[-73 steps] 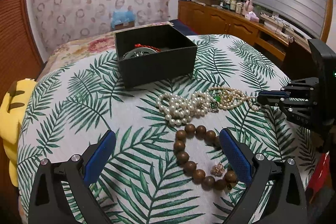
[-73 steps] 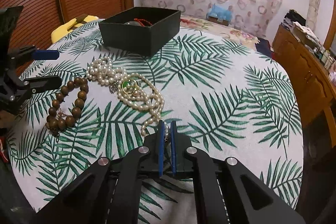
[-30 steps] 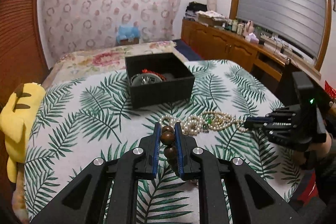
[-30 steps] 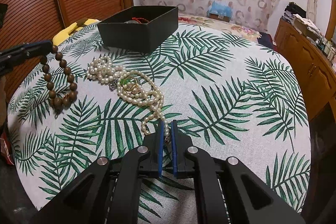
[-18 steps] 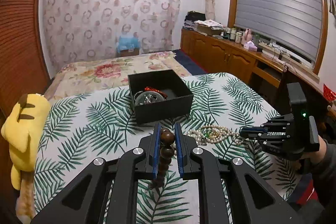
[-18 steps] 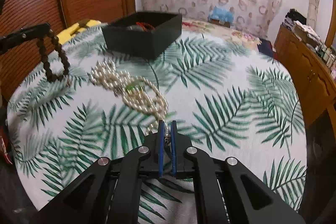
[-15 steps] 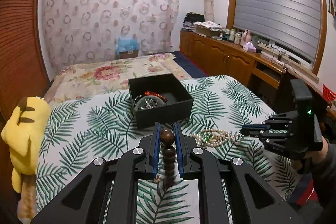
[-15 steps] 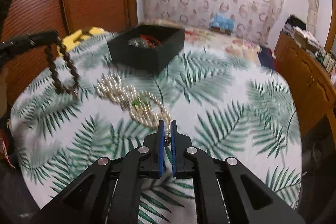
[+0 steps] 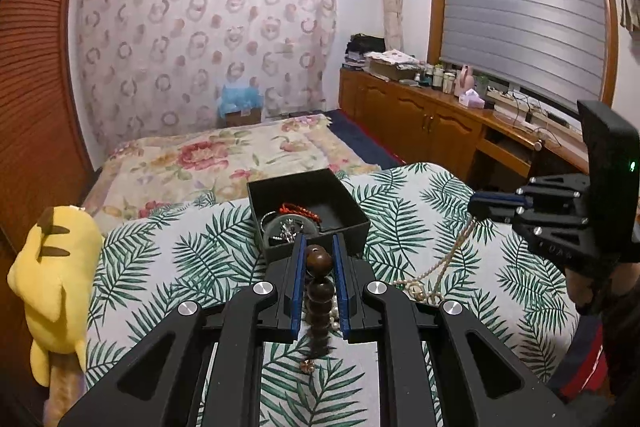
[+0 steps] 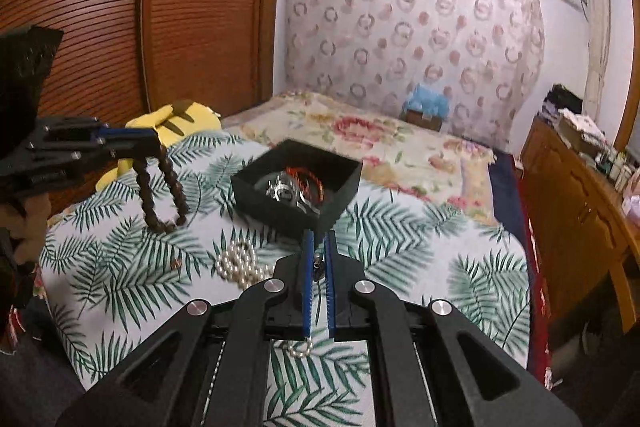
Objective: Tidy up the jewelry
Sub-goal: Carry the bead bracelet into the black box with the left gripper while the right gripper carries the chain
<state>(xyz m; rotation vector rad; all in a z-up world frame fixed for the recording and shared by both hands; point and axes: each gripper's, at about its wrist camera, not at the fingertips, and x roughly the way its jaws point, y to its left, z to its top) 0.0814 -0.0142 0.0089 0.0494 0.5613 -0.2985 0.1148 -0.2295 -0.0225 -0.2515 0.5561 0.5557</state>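
My left gripper is shut on a brown wooden bead bracelet, which hangs from it above the leaf-print table; the bracelet also shows in the right wrist view. My right gripper is shut on one end of a pearl necklace, lifted so the strand trails down to the table. A black open box holding a red cord and silver pieces sits just beyond both grippers, also in the right wrist view.
A yellow plush toy lies at the table's left edge. A bed with a floral cover is behind the table. Wooden cabinets run along the right wall.
Both grippers have risen. The bead bracelet went from lying on the table to hanging in my left gripper. The right gripper has lifted the pearl necklace's end and moved toward the box.
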